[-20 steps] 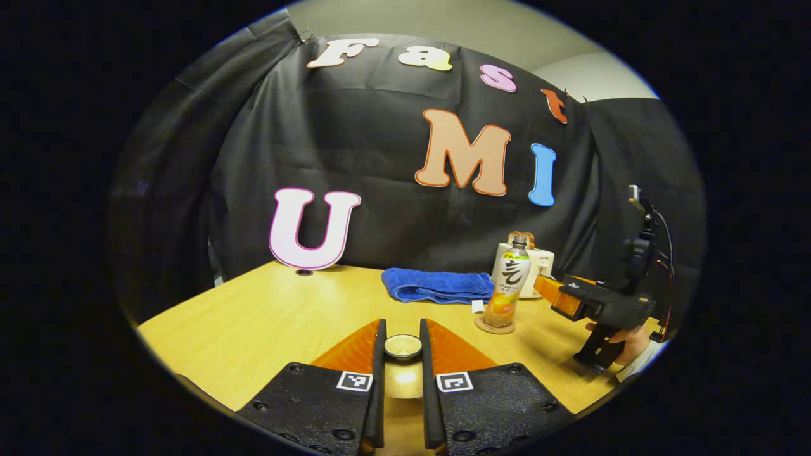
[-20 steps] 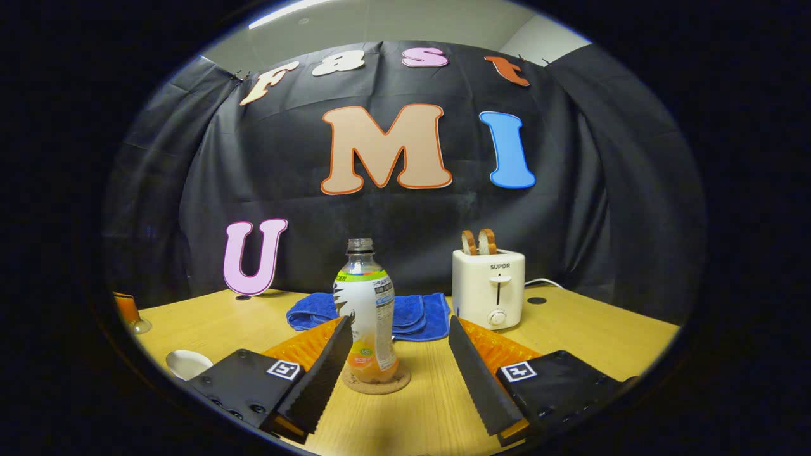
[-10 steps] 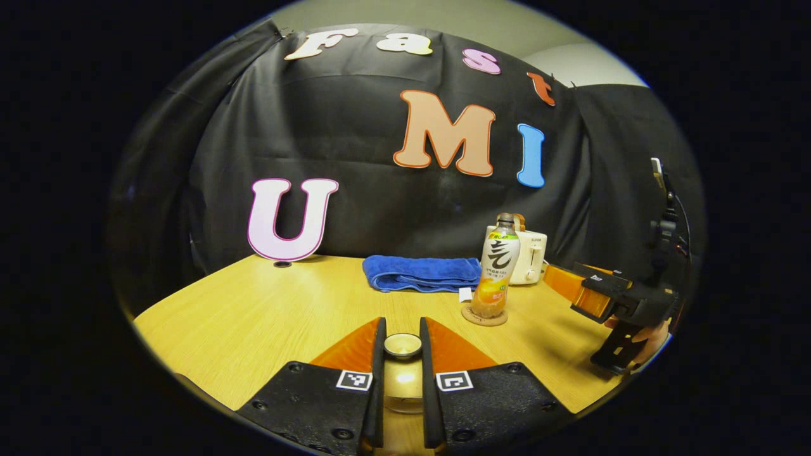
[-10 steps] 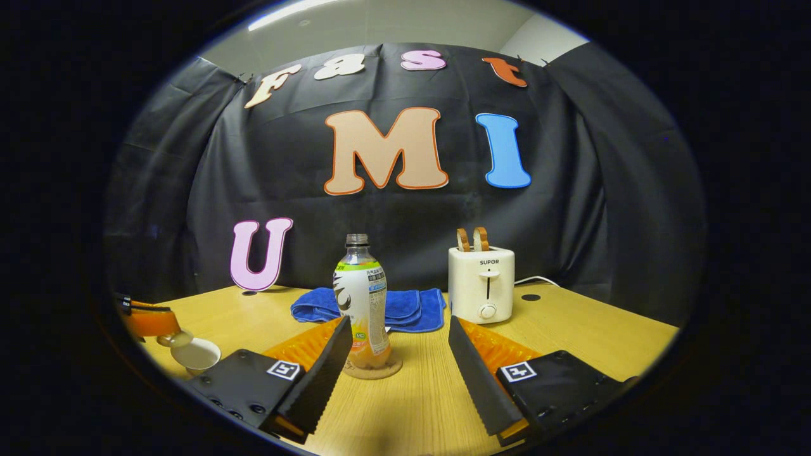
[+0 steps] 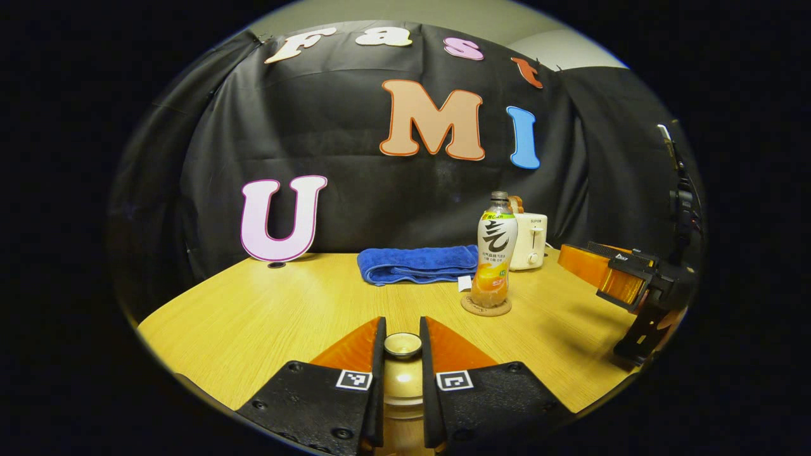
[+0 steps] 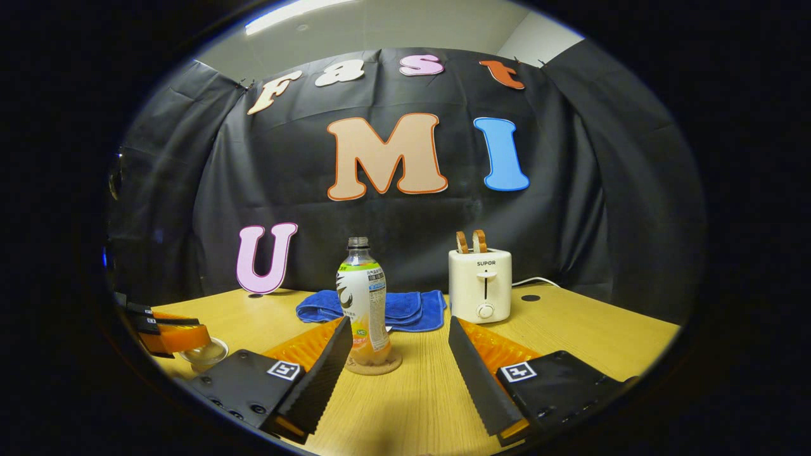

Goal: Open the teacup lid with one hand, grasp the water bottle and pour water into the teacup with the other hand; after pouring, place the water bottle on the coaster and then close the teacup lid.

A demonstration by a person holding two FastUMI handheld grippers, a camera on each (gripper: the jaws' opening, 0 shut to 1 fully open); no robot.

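Lid (image 5: 403, 345) pinched by knob between left gripper (image 5: 402, 354) fingers. Bottle (image 6: 362, 303) upright on coaster (image 6: 374, 366), just beyond right gripper (image 6: 399, 354), fingers spread.

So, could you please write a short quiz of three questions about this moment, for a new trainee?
1. True or false: the water bottle stands upright on the coaster.
2. What do the left tongs grip? A) the blue towel B) the knob of the teacup lid C) the bottle's neck
3. Fill in: the right tongs are ____, with the bottle beyond their tips and not touched.

Key
1. True. The bottle has no cap and holds a little orange drink.
2. B. Both fingers press on the round knob of the teacup lid.
3. Open. Behind the bottle lie the blue towel and the toaster.
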